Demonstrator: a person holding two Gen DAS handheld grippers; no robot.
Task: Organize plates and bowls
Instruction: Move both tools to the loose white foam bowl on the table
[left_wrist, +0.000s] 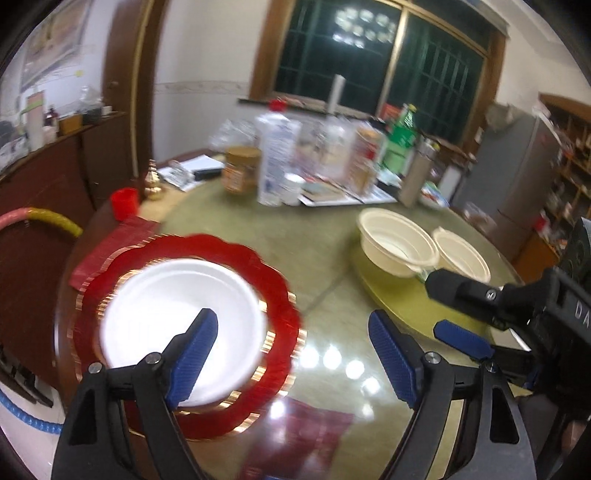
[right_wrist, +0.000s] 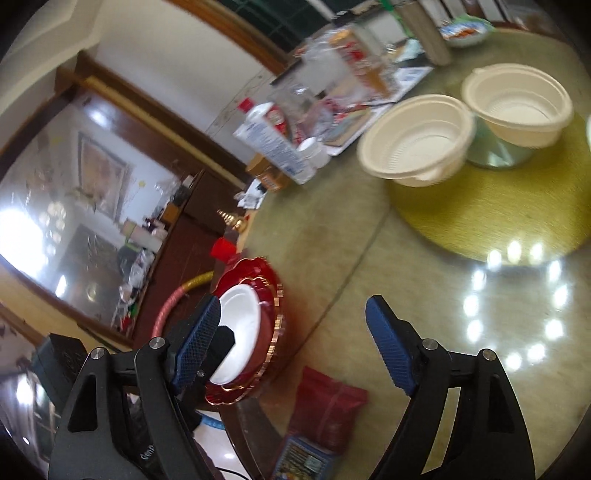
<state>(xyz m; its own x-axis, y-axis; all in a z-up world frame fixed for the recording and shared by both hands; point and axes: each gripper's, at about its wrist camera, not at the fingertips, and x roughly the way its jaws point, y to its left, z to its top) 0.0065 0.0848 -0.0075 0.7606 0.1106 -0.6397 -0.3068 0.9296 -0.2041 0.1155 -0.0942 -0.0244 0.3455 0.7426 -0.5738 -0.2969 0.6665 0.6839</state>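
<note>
The left claw (left_wrist: 291, 347), black with blue ribbed pads, hangs with its jaws spread wide and nothing between them. Its left pad sits in front of a white round bowl (left_wrist: 177, 328), without touching it as far as I can tell. That bowl rests inside a red scalloped plate with a gold rim (left_wrist: 273, 295), which lies at the near left edge of the round, glossy green worktop (left_wrist: 295, 251).

The right claw (right_wrist: 293, 339), the same black and blue make, is also wide open and empty. It hovers over bare worktop just to the right of the red plate, with the left claw's tip showing beside its left pad.

Further from the red plate, toward the middle of the worktop, a yellow-green turntable disc (left_wrist: 402, 299) carries two cream plastic bowls (left_wrist: 397, 242) set side by side, rims nearly touching. A flat red packet (right_wrist: 328, 402) lies on the worktop just in front of the red plate. A small red cup (left_wrist: 125, 202) stands behind the plate at the worktop's edge. Beyond the plate, at the far side, bottles and jars (left_wrist: 277, 162) crowd together, too blurred to tell apart. The whole scene is smeared with motion.
</note>
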